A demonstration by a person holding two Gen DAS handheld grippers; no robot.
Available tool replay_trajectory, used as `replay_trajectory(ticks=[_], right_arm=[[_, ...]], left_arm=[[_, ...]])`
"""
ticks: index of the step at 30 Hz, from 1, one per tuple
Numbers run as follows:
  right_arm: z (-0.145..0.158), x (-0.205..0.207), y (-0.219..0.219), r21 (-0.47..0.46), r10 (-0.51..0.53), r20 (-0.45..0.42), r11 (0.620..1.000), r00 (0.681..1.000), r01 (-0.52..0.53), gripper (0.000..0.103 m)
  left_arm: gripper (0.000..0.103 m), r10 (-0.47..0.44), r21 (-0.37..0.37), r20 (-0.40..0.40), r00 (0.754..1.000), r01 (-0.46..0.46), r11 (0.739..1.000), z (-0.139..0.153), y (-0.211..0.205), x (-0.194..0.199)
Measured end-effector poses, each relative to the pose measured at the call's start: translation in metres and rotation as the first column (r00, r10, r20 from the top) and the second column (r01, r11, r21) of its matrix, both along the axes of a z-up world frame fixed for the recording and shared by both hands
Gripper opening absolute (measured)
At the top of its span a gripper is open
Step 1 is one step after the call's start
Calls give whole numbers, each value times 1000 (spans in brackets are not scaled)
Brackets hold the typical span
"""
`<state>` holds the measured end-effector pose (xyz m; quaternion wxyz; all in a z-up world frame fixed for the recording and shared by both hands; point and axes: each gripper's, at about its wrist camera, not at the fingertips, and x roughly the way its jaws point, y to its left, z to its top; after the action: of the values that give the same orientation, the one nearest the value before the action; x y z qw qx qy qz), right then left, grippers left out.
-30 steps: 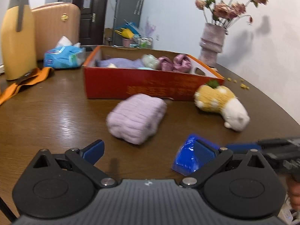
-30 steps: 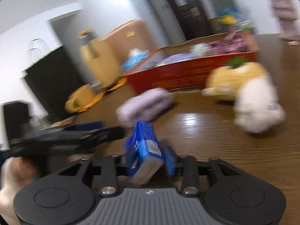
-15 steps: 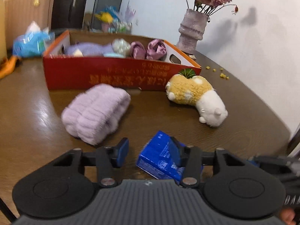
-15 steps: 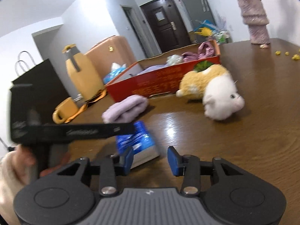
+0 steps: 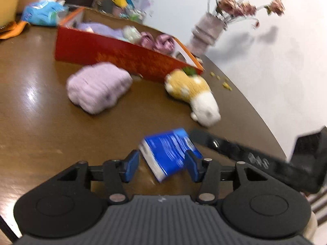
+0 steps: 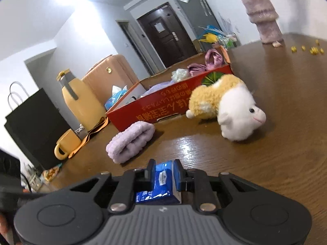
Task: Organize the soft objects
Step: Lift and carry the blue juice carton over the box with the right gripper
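A blue tissue pack (image 6: 163, 180) is clamped between the fingers of my right gripper (image 6: 164, 175), low over the table. In the left wrist view the same pack (image 5: 167, 153) sits between the spread fingers of my left gripper (image 5: 162, 163), which do not press it; the right gripper's body (image 5: 255, 159) reaches in from the right. A folded lilac towel (image 5: 98, 86) and a yellow-and-white plush (image 5: 192, 94) lie on the table before a red box (image 5: 122, 55) holding soft items.
A vase of dried flowers (image 5: 206, 34) stands behind the box, with yellow petals (image 5: 224, 83) scattered near the table edge. A blue tissue bag (image 5: 44, 15) lies left of the box. A yellow jug (image 6: 79, 102), a yellow mug (image 6: 66, 145) and a black bag (image 6: 34, 122) stand at the left.
My right gripper has closed on the blue pack, which was loose beside its fingers half a second ago. My left gripper has opened around the pack, and its view has tilted.
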<state>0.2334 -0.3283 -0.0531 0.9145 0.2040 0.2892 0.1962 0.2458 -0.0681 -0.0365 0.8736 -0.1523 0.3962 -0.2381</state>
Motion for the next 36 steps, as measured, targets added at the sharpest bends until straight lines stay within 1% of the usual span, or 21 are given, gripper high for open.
replay_trajectory(ticks=[3, 5, 6, 7, 8, 9, 10, 11, 13, 18, 20, 22, 25, 27, 29, 30, 32, 33, 34, 36], right_arm=[[-2, -1, 3, -6, 0, -4, 1000, 1000, 0, 23], [-9, 2, 4, -26, -26, -28, 999, 999, 25, 33], [-13, 3, 4, -34, -34, -48, 999, 998, 33, 35], [-16, 2, 3, -16, -38, -46, 999, 998, 37, 38], [-16, 2, 2, -11, -35, -49, 999, 998, 35, 35], [-16, 2, 2, -9, -30, -54, 1000, 998, 30, 34], [-16, 2, 2, -4, -23, -54, 1000, 998, 22, 29], [-16, 1, 2, 3, -15, -53, 1000, 998, 15, 26], [-16, 0, 3, -5, -19, -49, 1000, 999, 19, 25], [-11, -1, 3, -6, -25, -55, 1000, 998, 25, 23], [-4, 2, 4, -3, -29, -35, 1000, 999, 29, 23], [13, 13, 5, -16, -31, 10, 999, 999, 32, 23], [47, 48, 4, -53, -51, 102, 997, 993, 56, 23], [70, 84, 0, -63, -67, 132, 995, 989, 76, 23], [88, 129, -4, -71, -70, 132, 994, 989, 80, 23], [94, 151, -5, -70, -79, 118, 994, 990, 88, 23], [101, 197, -2, -124, -87, 108, 987, 990, 100, 22], [101, 221, 0, -153, -101, 85, 982, 991, 113, 23], [99, 238, 4, -185, -103, 69, 976, 992, 115, 23], [88, 278, 10, -223, -112, 4, 969, 994, 110, 22]], left_arm=[[50, 6, -11, -22, 1000, -6, 1000, -3, -2, 7], [49, 13, 8, -30, 999, -13, 1000, -8, -7, 9], [48, 33, 18, -28, 999, -33, 999, -11, -9, 10], [44, 47, 29, -13, 999, -47, 998, -13, -10, 8], [43, 50, 40, -3, 999, -50, 998, -13, -11, 8], [41, 53, 38, -5, 999, -52, 998, -13, -10, 8], [38, 55, 36, -8, 998, -54, 998, -13, -9, 9], [32, 49, 29, -12, 999, -49, 998, -14, -8, 9], [26, 38, 4, -21, 999, -38, 999, -14, -7, 9], [21, 33, 28, 1, 999, -33, 999, -10, -10, 8], [21, 26, 31, 51, 998, -28, 999, -2, -10, 10], [21, 14, 34, 114, 993, -18, 999, 12, -11, 21], [21, -15, 15, 185, 983, 12, 1000, 44, -13, 64], [21, -31, -9, 194, 980, 34, 999, 64, -16, 106], [21, -42, -22, 192, 980, 47, 999, 79, -18, 153], [21, -48, -25, 183, 982, 54, 998, 84, -19, 176], [21, -61, -25, 144, 988, 65, 998, 87, -22, 226], [21, -62, -30, 101, 993, 66, 997, 84, -25, 253], [21, -69, -18, 72, 995, 71, 997, 79, -29, 277], [21, -53, 4, 18, 998, 53, 999, 65, -36, 310]])
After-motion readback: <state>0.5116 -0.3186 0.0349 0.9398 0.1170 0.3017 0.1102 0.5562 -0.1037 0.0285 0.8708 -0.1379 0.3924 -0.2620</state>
